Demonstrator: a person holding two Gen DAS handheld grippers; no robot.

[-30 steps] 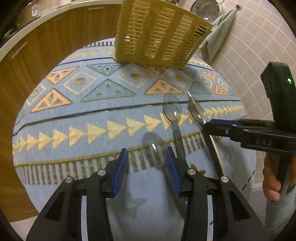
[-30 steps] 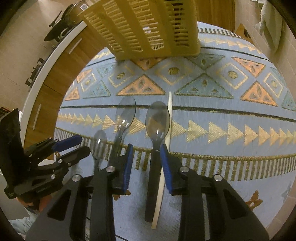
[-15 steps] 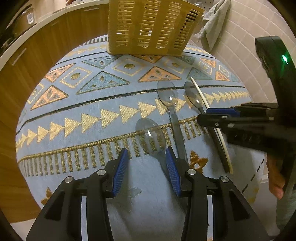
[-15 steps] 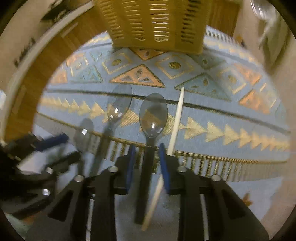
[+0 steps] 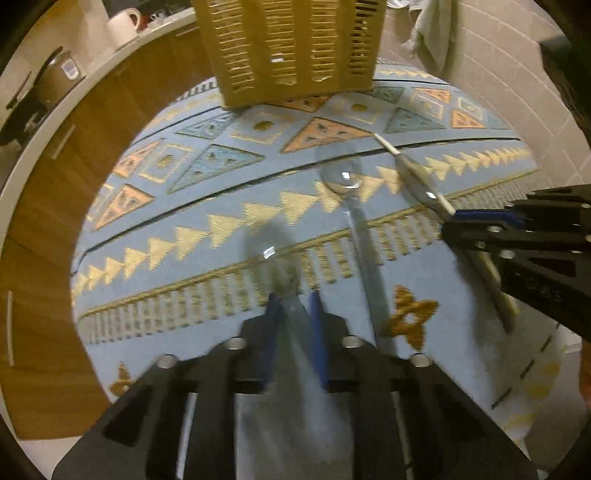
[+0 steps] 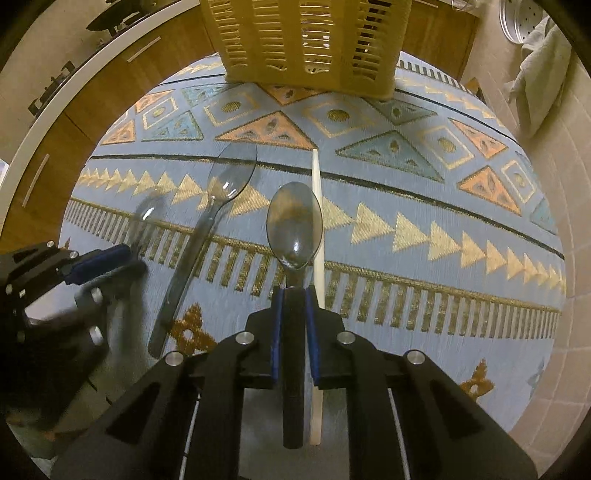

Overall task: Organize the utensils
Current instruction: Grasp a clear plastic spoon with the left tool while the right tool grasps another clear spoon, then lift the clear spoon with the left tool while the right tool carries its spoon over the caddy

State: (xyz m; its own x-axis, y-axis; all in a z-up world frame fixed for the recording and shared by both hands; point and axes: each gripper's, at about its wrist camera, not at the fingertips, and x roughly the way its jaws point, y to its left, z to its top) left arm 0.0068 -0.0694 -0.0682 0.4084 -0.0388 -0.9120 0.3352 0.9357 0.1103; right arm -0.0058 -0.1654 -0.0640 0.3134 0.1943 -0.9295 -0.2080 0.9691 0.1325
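Three smoky translucent spoons and a pale chopstick (image 6: 317, 173) lie on a blue patterned cloth (image 6: 424, 295). My left gripper (image 5: 294, 299) points steeply down. Its blue pads are closing on the handle of the leftmost spoon (image 5: 269, 251), which shows blurred. My right gripper (image 6: 294, 291) is closing on the handle of the rightmost spoon (image 6: 294, 225), and the pads press its sides. The chopstick runs along that spoon's right side, outside the pads. The middle spoon (image 6: 231, 177) lies free between the two. A yellow slatted basket (image 6: 306, 40) stands at the cloth's far edge.
The cloth covers a round table with wooden cabinets (image 5: 44, 206) behind and to the left. A tiled wall (image 6: 554, 155) with a hanging towel (image 6: 535, 66) is on the right. A white mug (image 5: 123, 22) and a pot (image 5: 55, 74) sit on the counter.
Both grippers' jaws have narrowed onto spoon handles, the left from wide apart. Both hands have shifted a little over the cloth and tilted, so the basket now appears straighter ahead.
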